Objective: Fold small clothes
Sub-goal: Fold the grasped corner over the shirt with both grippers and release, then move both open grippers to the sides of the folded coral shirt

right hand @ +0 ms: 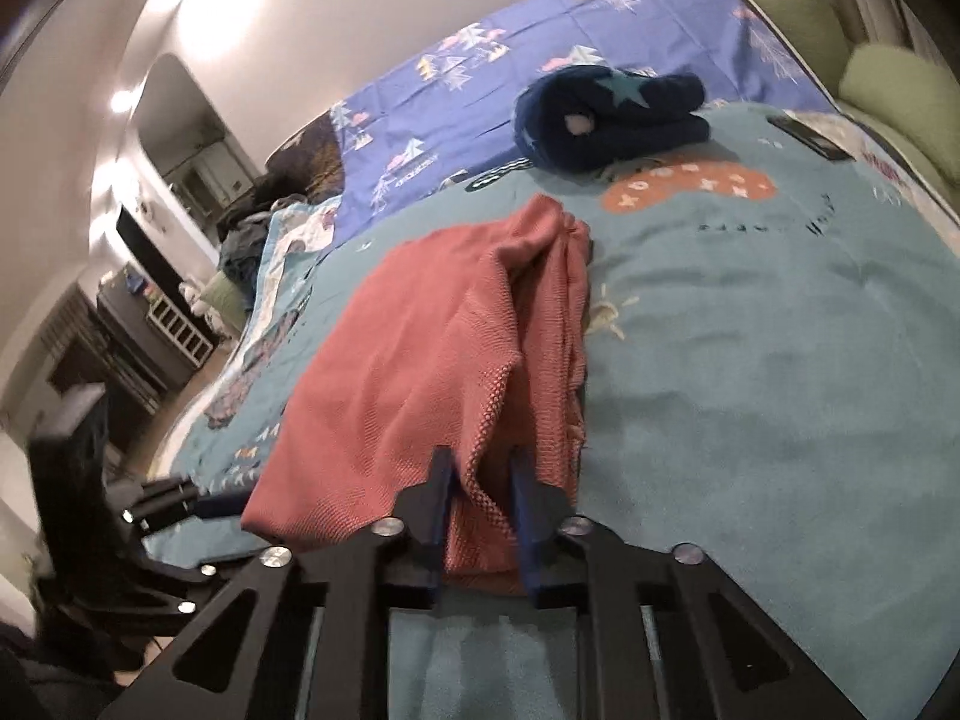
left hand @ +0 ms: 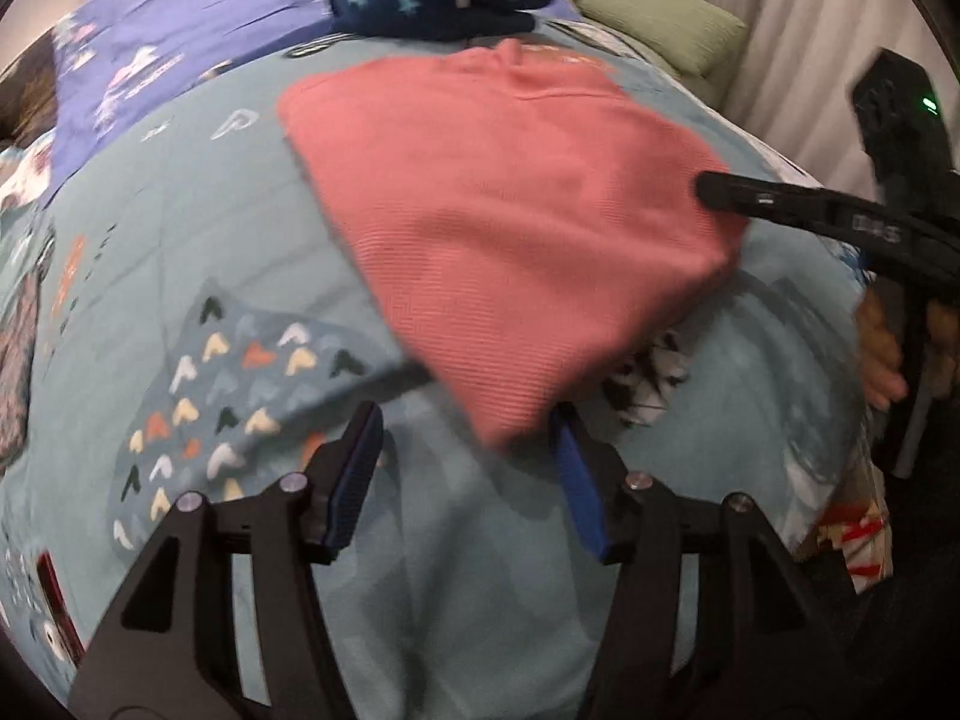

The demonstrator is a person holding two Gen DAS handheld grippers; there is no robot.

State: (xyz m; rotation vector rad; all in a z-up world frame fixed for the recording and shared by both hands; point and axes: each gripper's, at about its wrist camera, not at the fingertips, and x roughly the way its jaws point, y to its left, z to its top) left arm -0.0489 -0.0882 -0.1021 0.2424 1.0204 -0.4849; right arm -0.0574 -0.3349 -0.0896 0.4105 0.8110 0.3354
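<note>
A pink cloth (left hand: 510, 228) lies on a teal bedspread (left hand: 240, 228), one edge lifted. The right gripper (right hand: 480, 468) is clamped on a bunched fold of it, while the left gripper (left hand: 468, 420) stands wide open at its near corner, gripping nothing. A navy starred garment (right hand: 606, 120) lies farther back, well apart.

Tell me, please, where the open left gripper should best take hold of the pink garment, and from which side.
Probably the near pointed corner of the pink garment. It lies just ahead of the open left gripper, so come straight forward and low over the bedspread. The right gripper already pinches another edge.
</note>
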